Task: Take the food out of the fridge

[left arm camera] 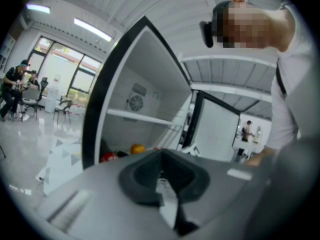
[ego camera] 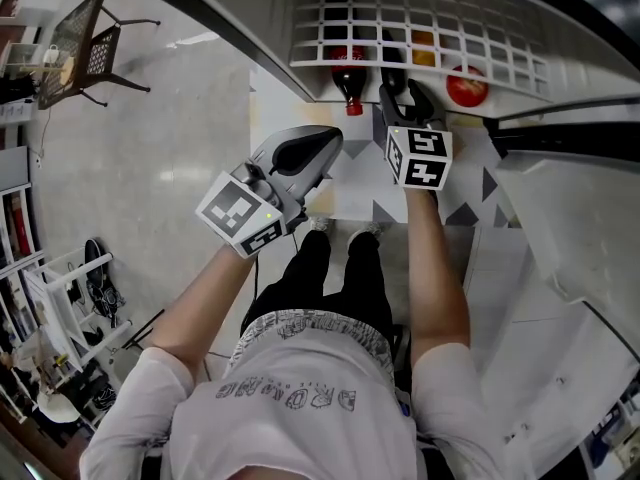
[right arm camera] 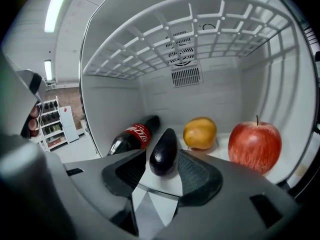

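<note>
On the fridge shelf (right arm camera: 223,134), an aubergine (right arm camera: 163,149) lies lengthwise along the right gripper's (right arm camera: 162,156) line. Its near end sits between the spread jaws, apparently untouched. The left gripper (left arm camera: 162,170), jaws together and empty, hangs outside.

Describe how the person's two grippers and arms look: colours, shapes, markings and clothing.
The left gripper and right gripper are grey moulded shells with black textured pads inside the jaws. Each carries a white cube printed with black square markers. The person wears a white short-sleeved T-shirt.
</note>
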Demonstrator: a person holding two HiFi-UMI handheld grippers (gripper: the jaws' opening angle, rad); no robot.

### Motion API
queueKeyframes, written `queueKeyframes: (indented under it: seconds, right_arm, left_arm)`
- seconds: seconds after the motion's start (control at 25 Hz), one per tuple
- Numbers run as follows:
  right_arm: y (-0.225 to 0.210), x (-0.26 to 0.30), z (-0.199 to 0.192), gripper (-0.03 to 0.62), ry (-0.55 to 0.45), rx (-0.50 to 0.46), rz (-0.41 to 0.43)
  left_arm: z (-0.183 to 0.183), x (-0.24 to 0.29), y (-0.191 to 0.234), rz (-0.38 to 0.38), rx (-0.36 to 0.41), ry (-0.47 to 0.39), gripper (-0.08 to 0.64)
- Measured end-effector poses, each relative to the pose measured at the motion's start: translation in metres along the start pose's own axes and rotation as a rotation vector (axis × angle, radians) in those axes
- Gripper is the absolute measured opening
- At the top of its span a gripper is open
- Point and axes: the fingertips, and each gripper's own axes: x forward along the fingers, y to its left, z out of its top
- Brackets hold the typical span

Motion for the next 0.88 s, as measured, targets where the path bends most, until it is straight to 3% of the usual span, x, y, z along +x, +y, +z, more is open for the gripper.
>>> queueKeyframes:
  seconds: [0.36,0.88]
  right_arm:
    - [-0.006,0.004,-0.006,0.156,0.009,-0.003,-0.038]
    - [0.003,-0.027,0.027,0.153,-0.068,0.011,-0.016]
  left_arm:
    - [-0.005,-0.008,0.006,0.016,-0.012,0.007,0.008]
    - [0.008,-0.013,0.004,-0.004,-0.006,-0.014,0.008]
